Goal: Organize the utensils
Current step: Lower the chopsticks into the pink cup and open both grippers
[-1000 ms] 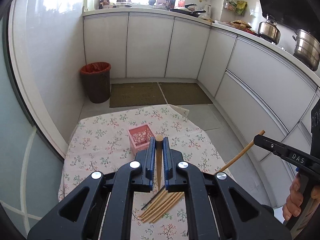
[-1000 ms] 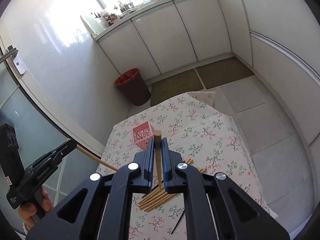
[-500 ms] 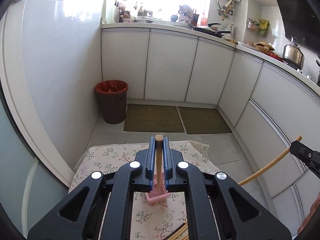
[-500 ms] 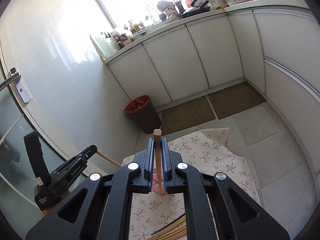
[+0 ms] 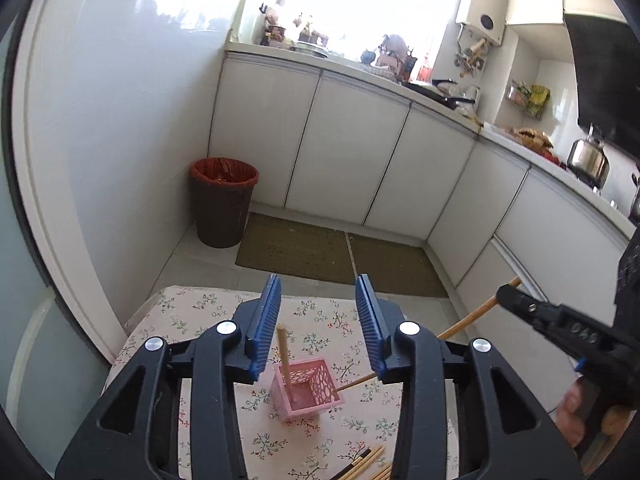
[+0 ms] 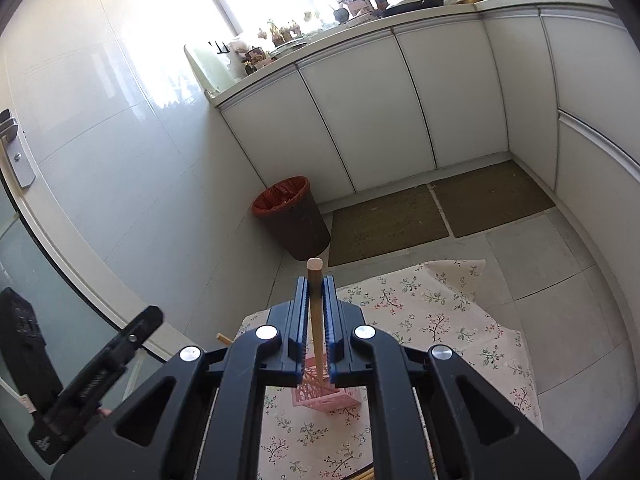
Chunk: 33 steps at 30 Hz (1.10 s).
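Note:
A pink basket (image 5: 308, 390) stands on the floral tablecloth (image 5: 200, 312). My left gripper (image 5: 318, 280) hovers over it, jaws opening. One wooden chopstick (image 5: 285, 356) stands in the basket between the blue pads (image 5: 266, 320) without touching them. My right gripper (image 6: 316, 284) is shut on a second chopstick (image 6: 315, 312), held steeply above the basket (image 6: 320, 394). In the left wrist view that gripper (image 5: 506, 292) comes in from the right, and its chopstick (image 5: 472, 316) slants down to the basket's rim. Several loose chopsticks (image 5: 368, 464) lie near the front.
Past the table's far edge are a dark bin with a red liner (image 5: 222, 204) and two brown floor mats (image 5: 296, 248). White cabinets (image 5: 352, 152) line the back and right. A person's hand (image 5: 576, 416) grips the right tool's handle.
Both grippers moved forward over the pink basket. The left jaws came apart and let go of their chopstick, which now stands in the basket. The right still grips its chopstick.

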Available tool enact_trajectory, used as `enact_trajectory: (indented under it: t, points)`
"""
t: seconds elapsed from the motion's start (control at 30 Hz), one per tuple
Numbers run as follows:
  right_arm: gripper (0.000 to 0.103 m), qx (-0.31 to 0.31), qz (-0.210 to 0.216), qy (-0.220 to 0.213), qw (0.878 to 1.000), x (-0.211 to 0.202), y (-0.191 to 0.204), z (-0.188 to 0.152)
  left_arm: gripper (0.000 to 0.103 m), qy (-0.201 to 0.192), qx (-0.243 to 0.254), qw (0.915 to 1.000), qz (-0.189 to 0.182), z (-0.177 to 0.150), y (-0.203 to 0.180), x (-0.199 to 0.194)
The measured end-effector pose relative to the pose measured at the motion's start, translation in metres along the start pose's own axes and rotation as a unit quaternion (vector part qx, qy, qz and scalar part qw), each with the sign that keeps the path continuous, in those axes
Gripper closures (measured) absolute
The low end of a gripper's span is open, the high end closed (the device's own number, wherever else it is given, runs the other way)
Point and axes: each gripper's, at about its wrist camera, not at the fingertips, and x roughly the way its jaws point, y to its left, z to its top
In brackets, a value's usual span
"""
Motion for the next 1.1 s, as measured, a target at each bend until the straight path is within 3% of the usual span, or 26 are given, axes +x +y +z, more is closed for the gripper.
enact_trajectory:
  t: [0.2, 0.47, 0.6, 0.8, 0.97, 1.07, 1.1]
  points:
    - [0.095, -0.022, -0.009, 0.01, 1.0, 0.025, 0.015, -0.002, 0.064, -0.013, -0.041, 0.9991, 0.004, 0.0, 0.023, -0.02]
    - [0.095, -0.048, -0.026, 0.033, 0.998, 0.065, 0.024, -0.019, 0.064, 0.008, -0.035, 0.9993, 0.007, -0.005, 0.026, -0.011]
    - [0.091, -0.053, -0.021, 0.034, 0.998, 0.065, 0.025, -0.023, 0.062, 0.027, -0.027, 0.9992, 0.014, -0.01, 0.024, -0.001]
    - [0.078, -0.055, -0.043, 0.013, 0.997, 0.041, 0.021, -0.023, 0.062, 0.041, -0.007, 0.9986, 0.032, -0.014, 0.018, 0.003]
    - [0.067, -0.061, -0.07, -0.003, 0.996, 0.022, 0.015, -0.028, 0.046, 0.045, 0.009, 0.9982, 0.038, -0.022, 0.006, 0.001]
    - [0.06, -0.059, -0.082, -0.012, 0.995, 0.01, 0.011, -0.032, 0.043, 0.044, 0.022, 0.9978, 0.044, -0.025, -0.002, -0.001]
    - [0.05, -0.056, -0.086, -0.016, 0.995, 0.006, 0.009, -0.034, 0.042, 0.045, 0.025, 0.9976, 0.046, -0.025, -0.004, -0.001]
